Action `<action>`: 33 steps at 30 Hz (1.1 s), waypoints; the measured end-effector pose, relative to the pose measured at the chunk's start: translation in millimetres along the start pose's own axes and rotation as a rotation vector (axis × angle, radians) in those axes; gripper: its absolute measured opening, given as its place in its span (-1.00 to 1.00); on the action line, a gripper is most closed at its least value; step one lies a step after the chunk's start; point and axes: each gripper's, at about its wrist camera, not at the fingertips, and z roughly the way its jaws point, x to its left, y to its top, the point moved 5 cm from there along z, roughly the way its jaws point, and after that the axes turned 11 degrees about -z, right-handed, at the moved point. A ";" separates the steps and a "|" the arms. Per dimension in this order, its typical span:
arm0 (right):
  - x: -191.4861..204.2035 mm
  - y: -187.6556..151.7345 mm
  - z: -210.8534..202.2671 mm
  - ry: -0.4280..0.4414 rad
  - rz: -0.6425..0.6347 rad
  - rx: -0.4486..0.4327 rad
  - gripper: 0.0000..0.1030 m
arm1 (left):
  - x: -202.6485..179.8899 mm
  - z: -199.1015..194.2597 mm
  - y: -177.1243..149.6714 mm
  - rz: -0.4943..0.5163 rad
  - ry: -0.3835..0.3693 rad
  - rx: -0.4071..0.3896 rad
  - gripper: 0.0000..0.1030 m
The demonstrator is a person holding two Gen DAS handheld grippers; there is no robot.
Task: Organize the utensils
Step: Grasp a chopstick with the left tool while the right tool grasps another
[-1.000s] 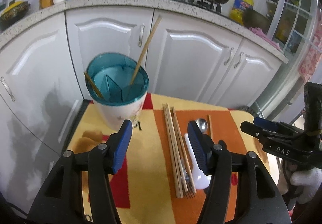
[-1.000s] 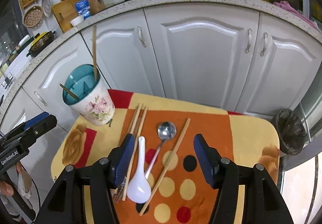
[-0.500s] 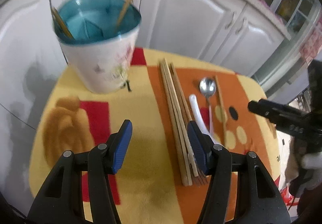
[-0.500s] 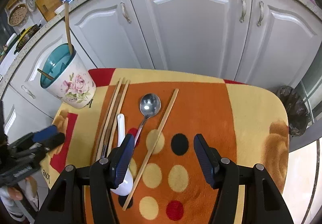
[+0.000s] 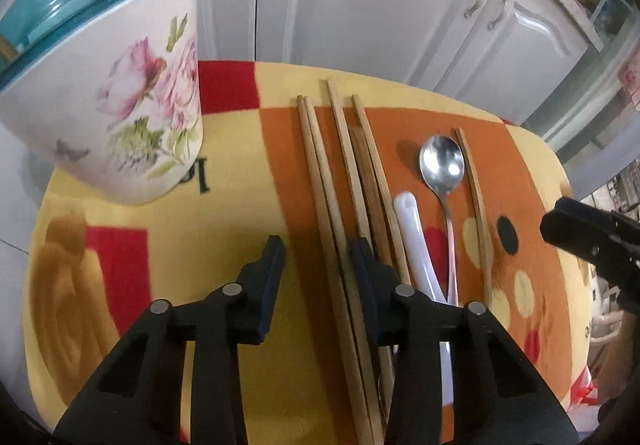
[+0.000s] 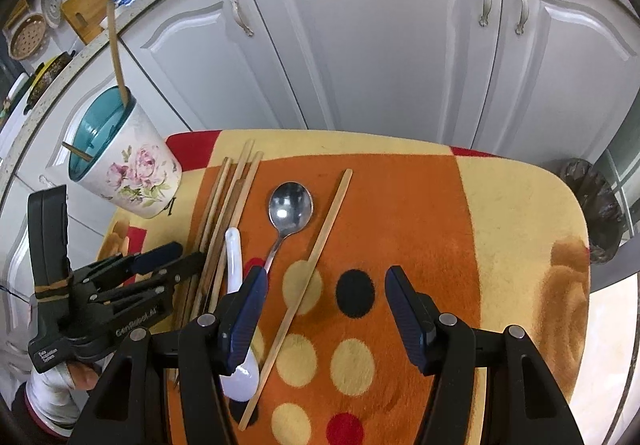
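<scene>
A floral utensil holder (image 5: 120,105) with a teal insert (image 6: 100,125) stands at the cloth's back left, two chopsticks leaning in it. Several wooden chopsticks (image 5: 324,197) lie in a row beside a white ceramic spoon (image 5: 416,237), a metal spoon (image 5: 442,165) and a single chopstick (image 5: 476,213). My left gripper (image 5: 318,257) is low over the leftmost pair. That pair lies between its closing jaws, close to the right finger, with a gap on the left side. My right gripper (image 6: 325,281) hangs open above the single chopstick (image 6: 316,257), gripping nothing.
The utensils lie on a small table under a yellow, orange and red cloth (image 6: 500,245). White cabinet doors (image 6: 380,53) close off the back. A dark bin (image 6: 592,213) sits on the floor beyond the right edge. A gloved hand (image 6: 52,389) holds the left gripper.
My left gripper came down from above the holder to the chopsticks and its jaws narrowed. The right gripper sank a little toward the cloth, jaws unchanged.
</scene>
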 end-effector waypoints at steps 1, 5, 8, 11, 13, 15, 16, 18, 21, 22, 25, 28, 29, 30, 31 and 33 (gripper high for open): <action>-0.1 0.5 1.1 0.002 0.001 0.001 0.15 | 2.6 0.1 1.5 -0.005 -0.009 0.002 -0.46; 1.1 3.4 5.6 0.011 -0.002 -0.001 0.15 | 9.0 -4.8 2.1 -0.029 -0.063 0.021 -0.82; 3.2 6.7 10.4 0.019 -0.001 0.000 0.14 | 14.2 -12.0 -3.9 -0.044 -0.088 0.032 -0.90; 5.6 8.5 11.5 0.019 -0.006 0.000 0.14 | 26.3 -21.1 -18.3 -0.056 -0.096 0.048 -0.90; 6.4 8.6 11.3 0.018 -0.007 -0.001 0.14 | 29.3 -23.3 -26.8 -0.065 -0.105 0.059 -0.90; 5.9 8.0 11.9 0.020 0.002 0.000 0.14 | 33.5 -28.4 -34.4 -0.068 -0.109 0.063 -0.91; 6.2 7.8 12.5 0.022 0.006 0.000 0.14 | 34.4 -31.4 -36.2 -0.068 -0.106 0.061 -0.91; 6.4 6.9 13.8 0.027 0.014 0.006 0.14 | 34.6 -35.9 -36.8 -0.066 -0.104 0.052 -0.91; 8.9 8.1 14.0 0.031 0.004 0.004 0.14 | 34.9 -35.9 -37.2 -0.059 -0.099 0.051 -0.91; 8.8 8.7 14.1 0.027 0.001 0.003 0.15 | 33.9 -35.2 -36.2 -0.051 -0.088 0.051 -0.91; 4.6 13.3 17.5 0.014 0.000 0.003 0.14 | 27.8 -30.7 -28.1 -0.047 -0.065 0.046 -0.91; -1.9 21.0 26.5 -0.005 -0.005 0.012 0.14 | 27.7 -28.1 -19.8 -0.057 -0.042 0.031 -0.79; -4.6 23.8 30.2 -0.012 -0.005 0.016 0.04 | 28.4 -26.8 -15.8 -0.065 -0.036 0.027 -0.76; -8.6 27.3 35.8 -0.016 0.003 0.023 -0.02 | 28.5 -24.8 -11.3 -0.072 -0.031 0.023 -0.72; -11.8 29.2 39.8 -0.015 0.012 0.029 -0.13 | 29.1 -22.5 -7.2 -0.079 -0.023 0.020 -0.70; -19.3 33.2 48.9 -0.014 0.037 0.043 -0.21 | 29.9 -17.4 0.8 -0.085 -0.002 0.016 -0.70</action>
